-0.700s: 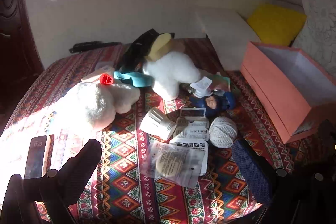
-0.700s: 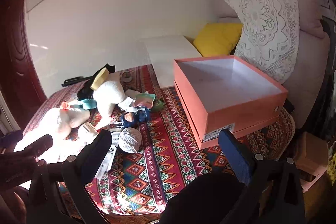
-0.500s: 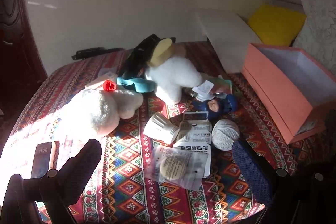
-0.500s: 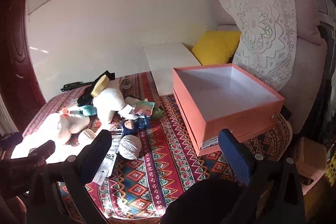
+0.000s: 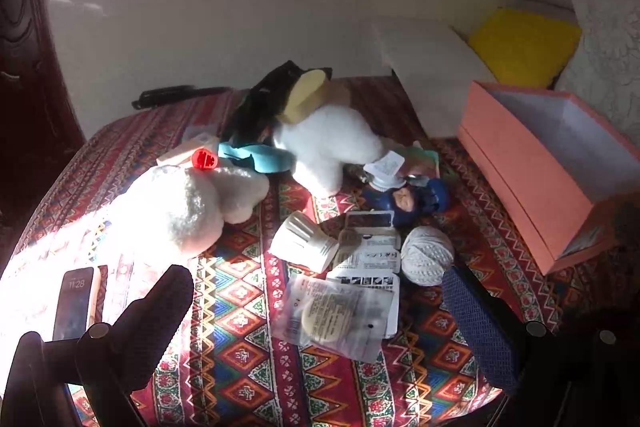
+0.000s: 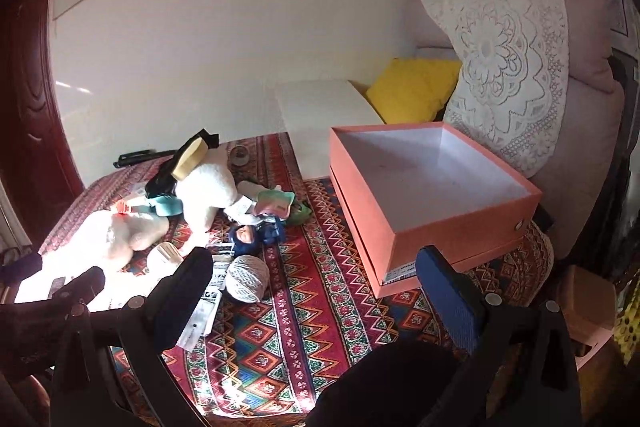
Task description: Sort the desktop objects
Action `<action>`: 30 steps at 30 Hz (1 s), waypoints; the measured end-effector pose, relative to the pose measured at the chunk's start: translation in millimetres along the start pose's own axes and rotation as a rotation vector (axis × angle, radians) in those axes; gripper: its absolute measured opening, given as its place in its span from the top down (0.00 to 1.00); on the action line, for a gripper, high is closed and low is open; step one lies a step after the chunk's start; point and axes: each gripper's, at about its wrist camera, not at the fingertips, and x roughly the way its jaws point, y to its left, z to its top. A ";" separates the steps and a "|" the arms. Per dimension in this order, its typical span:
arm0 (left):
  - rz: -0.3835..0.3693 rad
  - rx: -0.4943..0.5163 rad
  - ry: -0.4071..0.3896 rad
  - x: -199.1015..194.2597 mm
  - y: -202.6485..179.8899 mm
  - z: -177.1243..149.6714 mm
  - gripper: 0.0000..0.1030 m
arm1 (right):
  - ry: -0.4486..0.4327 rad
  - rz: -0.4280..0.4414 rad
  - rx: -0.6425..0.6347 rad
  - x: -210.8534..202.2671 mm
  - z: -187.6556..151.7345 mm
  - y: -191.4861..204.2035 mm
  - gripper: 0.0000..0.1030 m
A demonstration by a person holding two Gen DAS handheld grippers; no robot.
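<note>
Left wrist view shows the left gripper point(image 5: 316, 311) spread wide and holding nothing, raised over the patterned cloth point(image 5: 248, 359). Taking the ball of twine point(image 5: 427, 255) as landmark: far to its left a phone point(image 5: 74, 303) lies beside the left finger; nearer on that side sit a white plush toy point(image 5: 180, 211), then a small white packet point(image 5: 304, 243). A clear bag point(image 5: 336, 315) lies in front of the twine, between the fingers. A blue doll point(image 5: 412, 201) sits just behind the twine. To its right stands the open orange box point(image 5: 528, 179), apart from the clutter.

Right wrist view shows the right gripper point(image 6: 316, 303) likewise wide apart and empty, the twine point(image 6: 247, 278) just right of its left finger, the box point(image 6: 452, 239) behind its right finger.
</note>
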 end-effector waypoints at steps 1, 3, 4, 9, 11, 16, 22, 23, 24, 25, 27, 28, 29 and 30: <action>-0.001 -0.001 0.002 0.6 0.7 0.4 0.01 | 0.002 0.001 0.000 0.7 0.2 0.8 0.00; -0.002 -0.004 0.005 1.9 2.0 1.1 0.01 | 0.002 0.004 -0.003 1.6 -1.0 1.4 0.00; -0.003 -0.005 0.007 2.6 2.6 1.4 0.01 | 0.003 0.005 -0.004 1.8 -0.8 1.7 0.00; -0.003 -0.007 0.011 5.0 4.5 2.3 0.01 | 0.008 0.012 -0.010 4.3 -1.6 3.8 0.00; -0.003 -0.007 0.013 6.1 5.5 2.7 0.01 | 0.010 0.013 -0.010 5.3 -1.2 4.7 0.00; -0.005 -0.012 0.019 8.4 7.6 1.7 0.01 | 0.014 0.014 -0.011 7.6 -1.6 4.5 0.00; -0.007 -0.012 0.028 11.9 8.4 1.7 0.01 | 0.020 0.013 -0.009 11.3 -2.1 3.8 0.00; -0.007 -0.012 0.029 12.4 8.4 1.6 0.01 | 0.021 0.013 -0.009 11.9 -2.2 3.6 0.00; -0.007 -0.012 0.030 13.0 8.4 1.5 0.01 | 0.023 0.013 -0.009 12.7 -2.5 3.4 0.00; -0.007 -0.012 0.031 13.5 8.5 1.6 0.01 | 0.026 0.014 -0.009 13.4 -2.9 3.4 0.00; -0.007 -0.012 0.033 14.6 8.6 1.7 0.01 | 0.029 0.014 -0.009 14.8 -3.2 3.2 0.00; -0.007 -0.012 0.034 15.1 8.5 1.8 0.01 | 0.031 0.013 -0.009 15.4 -3.1 3.2 0.00; -0.008 -0.012 0.035 15.5 8.6 1.9 0.01 | 0.033 0.013 -0.009 16.2 -2.6 3.0 0.00; -0.008 -0.012 0.036 15.7 8.6 1.9 0.01 | 0.034 0.012 -0.008 16.7 -2.5 2.9 0.00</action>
